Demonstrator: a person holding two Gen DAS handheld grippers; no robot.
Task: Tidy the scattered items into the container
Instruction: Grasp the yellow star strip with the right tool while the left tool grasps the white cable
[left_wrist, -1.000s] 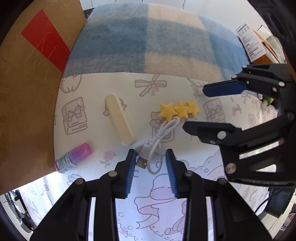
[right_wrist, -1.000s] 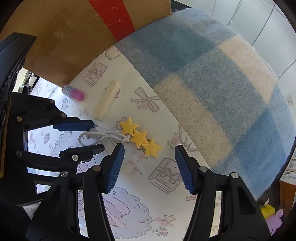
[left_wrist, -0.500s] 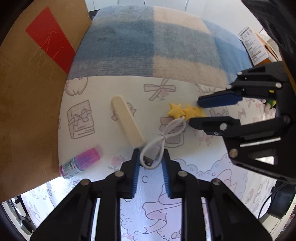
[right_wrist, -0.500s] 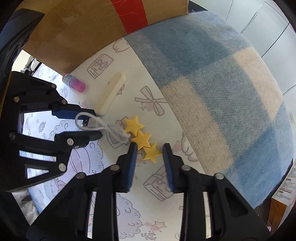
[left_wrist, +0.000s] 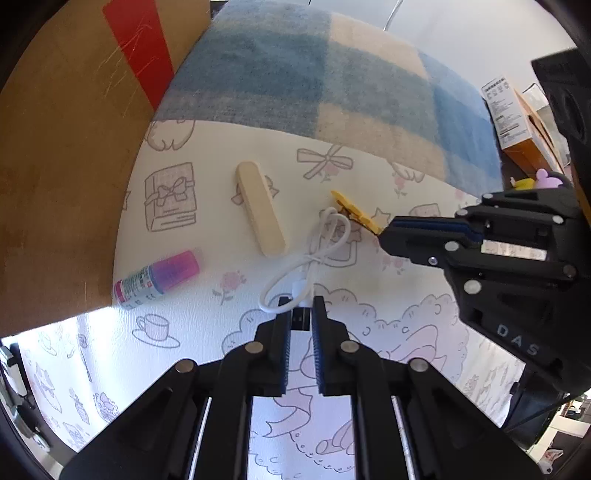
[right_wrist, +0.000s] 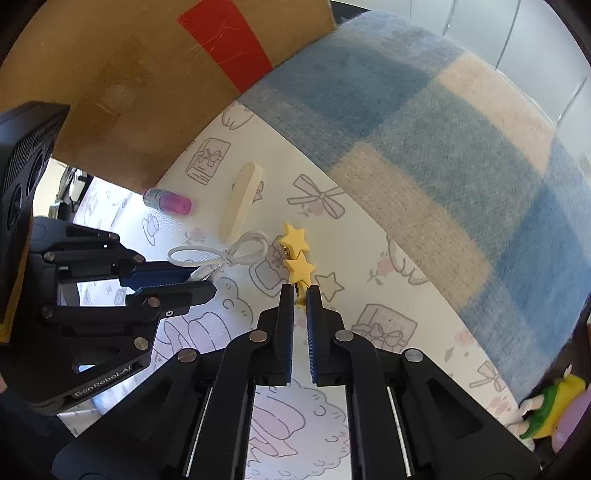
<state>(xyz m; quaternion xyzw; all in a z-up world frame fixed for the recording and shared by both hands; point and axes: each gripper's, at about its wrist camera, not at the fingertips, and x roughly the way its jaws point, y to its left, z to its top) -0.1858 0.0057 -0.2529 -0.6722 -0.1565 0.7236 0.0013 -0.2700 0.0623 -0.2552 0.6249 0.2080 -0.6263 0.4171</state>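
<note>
A white USB cable (left_wrist: 325, 240) lies looped on the printed cloth (left_wrist: 184, 332). My left gripper (left_wrist: 300, 308) has its jaws closing, with the pads pressed on the cable's plug. A yellow star clip (right_wrist: 295, 254) stands tilted on edge, and my right gripper (right_wrist: 300, 291) is shut on its near star. In the left wrist view the right gripper (left_wrist: 384, 236) reaches in from the right, with the star clip (left_wrist: 356, 212) at its tips. A cream bar (left_wrist: 260, 214) and a pink-capped bottle (left_wrist: 159, 277) lie loose to the left. The cardboard box (left_wrist: 66, 166) with red tape stands at far left.
A blue and cream checked blanket (left_wrist: 314, 81) covers the back of the surface. A printed carton (left_wrist: 517, 122) and small toys (right_wrist: 554, 406) sit past the right edge. The left gripper (right_wrist: 199, 280) sits close beside the right one.
Both grippers have closed from wide open: the left onto the cable's plug, the right onto the end star. The star clip has tipped up on edge and the cable loop has shifted.
</note>
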